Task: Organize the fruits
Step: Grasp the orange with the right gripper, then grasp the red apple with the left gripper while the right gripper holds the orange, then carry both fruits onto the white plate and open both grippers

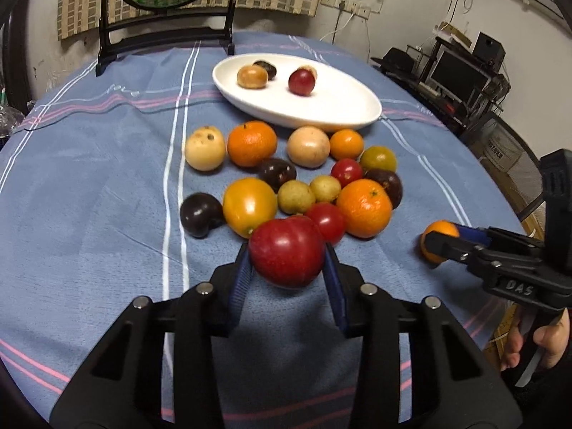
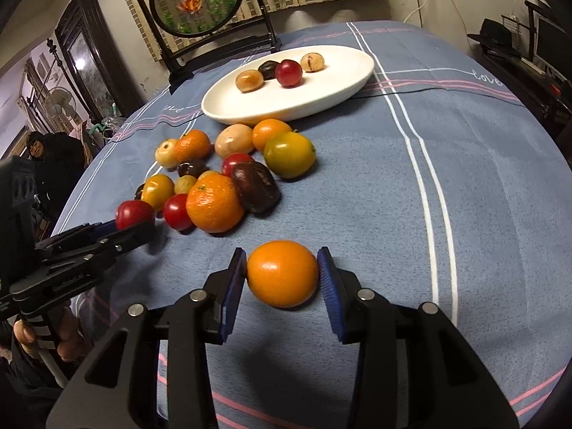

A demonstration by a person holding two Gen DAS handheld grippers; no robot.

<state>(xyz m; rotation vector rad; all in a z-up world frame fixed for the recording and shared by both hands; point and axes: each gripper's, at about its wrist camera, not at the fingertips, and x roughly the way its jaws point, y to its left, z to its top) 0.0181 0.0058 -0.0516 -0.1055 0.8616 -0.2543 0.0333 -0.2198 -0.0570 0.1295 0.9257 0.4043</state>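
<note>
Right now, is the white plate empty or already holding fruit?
Holding fruit: four small fruits sit on the white plate, one of them the red fruit; most fruit is on the tablecloth.

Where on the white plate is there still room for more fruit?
The near half of the white plate, toward the fruit pile, is bare. Its far side is crowded: four small fruits cluster there. Bare cloth also lies right of the pile.
</note>
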